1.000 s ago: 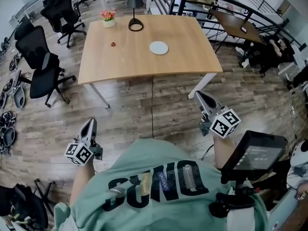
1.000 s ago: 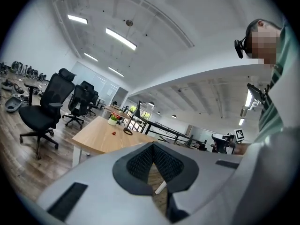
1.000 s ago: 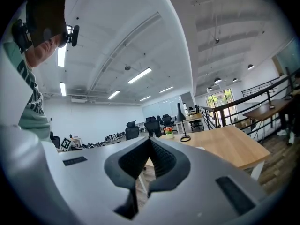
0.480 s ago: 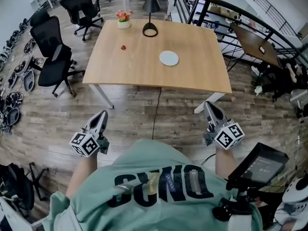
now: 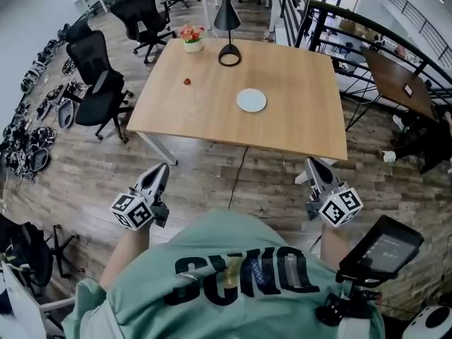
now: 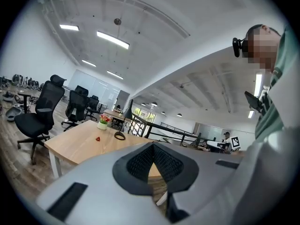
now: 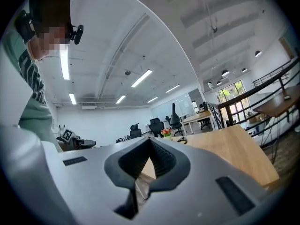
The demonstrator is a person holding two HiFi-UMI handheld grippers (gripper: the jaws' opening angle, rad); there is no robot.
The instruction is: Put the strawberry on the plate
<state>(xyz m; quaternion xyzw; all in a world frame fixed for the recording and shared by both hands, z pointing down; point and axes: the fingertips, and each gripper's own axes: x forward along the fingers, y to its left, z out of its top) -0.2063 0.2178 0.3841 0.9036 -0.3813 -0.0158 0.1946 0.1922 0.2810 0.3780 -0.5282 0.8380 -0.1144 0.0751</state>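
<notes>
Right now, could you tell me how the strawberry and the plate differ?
The strawberry is red, the plate white. The strawberry is tiny, the plate far wider and flat. The strawberry lies towards the flower pot at the left; the plate sits nearer the middle. Both rest on the wooden table, apart.

- The small red strawberry [image 5: 187,81] on the light wooden table [image 5: 296,126] is too small to show its leaves or shape; it is only a red dot.
- The black desk lamp [image 5: 227,16] is cut off at the upper edge of the head view.
- In the left gripper view, the grey left gripper [image 6: 152,145] itself hides the near part of this table.
- The dark things [image 5: 28,143] by the head view's left edge are too small to name.
- The writing on the black screen [image 5: 382,247] at the lower right is blurred.
</notes>
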